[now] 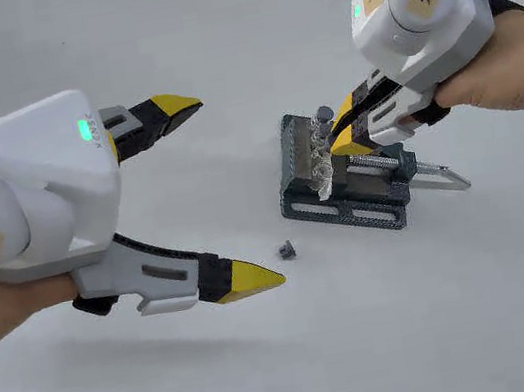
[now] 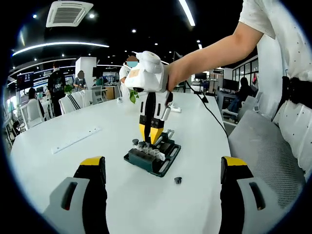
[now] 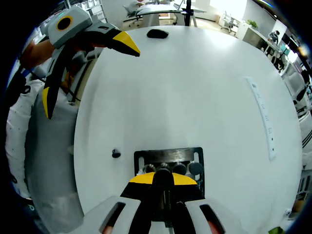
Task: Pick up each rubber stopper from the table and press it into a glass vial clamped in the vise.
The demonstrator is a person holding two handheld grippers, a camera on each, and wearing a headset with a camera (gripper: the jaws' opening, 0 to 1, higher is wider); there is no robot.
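The left tongs (image 1: 235, 188) hung wide open above the table (image 1: 416, 321), holding nothing. A loose stopper (image 1: 286, 250) lay on the table near the vise (image 1: 346, 210). The right tongs (image 1: 346, 137) were narrow, pinched on a stopper (image 3: 162, 177) over the row of vials (image 1: 320, 163) clamped there. Pressed off-centre, it would likely tilt and skid off the rim. Too hard a push might crack the glass or knock a neighbouring vial.

White surface (image 1: 272, 367); dark green-grey vise (image 1: 346, 210); dark grey stopper (image 1: 286, 250); white left gripper (image 1: 235, 188) and right gripper (image 1: 342, 141), black jaws tipped yellow.
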